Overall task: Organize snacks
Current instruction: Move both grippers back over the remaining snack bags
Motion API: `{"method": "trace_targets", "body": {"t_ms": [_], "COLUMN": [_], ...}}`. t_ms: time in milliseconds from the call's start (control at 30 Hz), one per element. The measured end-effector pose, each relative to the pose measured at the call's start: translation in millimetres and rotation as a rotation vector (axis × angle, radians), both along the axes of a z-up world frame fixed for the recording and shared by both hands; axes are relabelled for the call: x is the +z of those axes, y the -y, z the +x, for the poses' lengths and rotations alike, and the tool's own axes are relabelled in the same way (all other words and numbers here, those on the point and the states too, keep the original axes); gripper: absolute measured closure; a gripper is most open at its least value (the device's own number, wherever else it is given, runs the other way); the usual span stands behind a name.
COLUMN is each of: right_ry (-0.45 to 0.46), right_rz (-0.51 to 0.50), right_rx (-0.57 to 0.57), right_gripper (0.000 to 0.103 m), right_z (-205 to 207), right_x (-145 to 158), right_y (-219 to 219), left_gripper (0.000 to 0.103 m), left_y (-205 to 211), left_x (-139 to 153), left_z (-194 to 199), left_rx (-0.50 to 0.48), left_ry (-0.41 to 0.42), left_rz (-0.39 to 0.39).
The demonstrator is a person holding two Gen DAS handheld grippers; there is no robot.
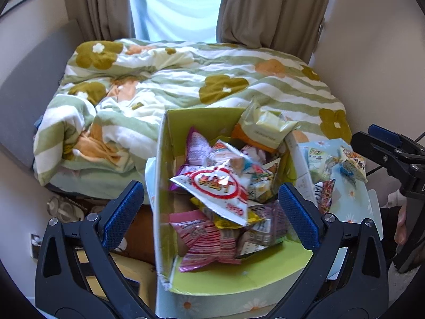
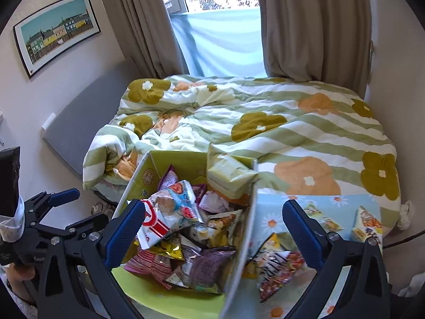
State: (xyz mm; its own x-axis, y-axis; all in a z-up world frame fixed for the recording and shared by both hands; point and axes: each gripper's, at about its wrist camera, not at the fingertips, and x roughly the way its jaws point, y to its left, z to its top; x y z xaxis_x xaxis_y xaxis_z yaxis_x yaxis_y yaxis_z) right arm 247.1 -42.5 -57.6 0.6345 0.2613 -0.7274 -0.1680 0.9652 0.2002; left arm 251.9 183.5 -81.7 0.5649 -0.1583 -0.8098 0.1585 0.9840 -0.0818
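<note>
A: Checking L gripper (image 1: 209,214) — hanging released, blue pads (image 1: 123,214) wide apart, gripping nothing. Hovering over box (image 1: 159,159).

B: R gripper (image 2: 212,232)?

A: Also released, nothing between pads. Straddling box's right wall (image 2: 248,236), left pad over snacks, right pad over lid (image 2: 342,203).

B: Locating snacks?

A: Mostly piling inside box, green inside, sitting at near edge of bed (image 1: 212,74). White-red bag (image 1: 217,186) lying on top, pink pack (image 1: 204,242) near, purple pack (image 2: 209,268) near-right, pale green pack (image 1: 268,127) leaning over far-right corner.

B: Anything outside?

A: Yes, few lying on daisy lid just right of box: dark printed bag (image 2: 279,271) near, small packs (image 2: 368,224) farther right.

B: Seeing each other?

A: R gripper showing at far right edge of L view; L one showing at left of R view. Well apart.
</note>
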Motion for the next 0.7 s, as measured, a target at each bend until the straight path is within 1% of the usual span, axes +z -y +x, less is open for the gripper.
{"method": "trace_targets", "body": {"t_ms": [167,233,367,533,700], "right_ry": [0.040,0.062,0.084,0.075,0.054], "right_rz": [-0.013,-0.028,-0.076,-0.097,-0.099], "right_rx": [-0.017,-0.021,-0.029,-0.036,-0.034], "right_gripper": [0.000,0.000,0.000,0.000,0.000], "right_z": [-25,-36,-52,-66,-72], "right_x": [18,23,28,22,8], "right_y": [47,66,101,159,209], "left_gripper": [0.002,0.002,0.002,0.002,0.002], "left_y": [40,63,114,176,236], "left_x": [13,17,21,19,5], "left_z": [-19,-27,-39,-53,-55], "left_rx": [0.004,-0.003,-0.020,-0.038,-0.050], "left_ry": [0.028,0.038,0.047,0.053,0.043], "left_rz": [-0.007,-0.019,-0.010,-0.010,0.015]}}
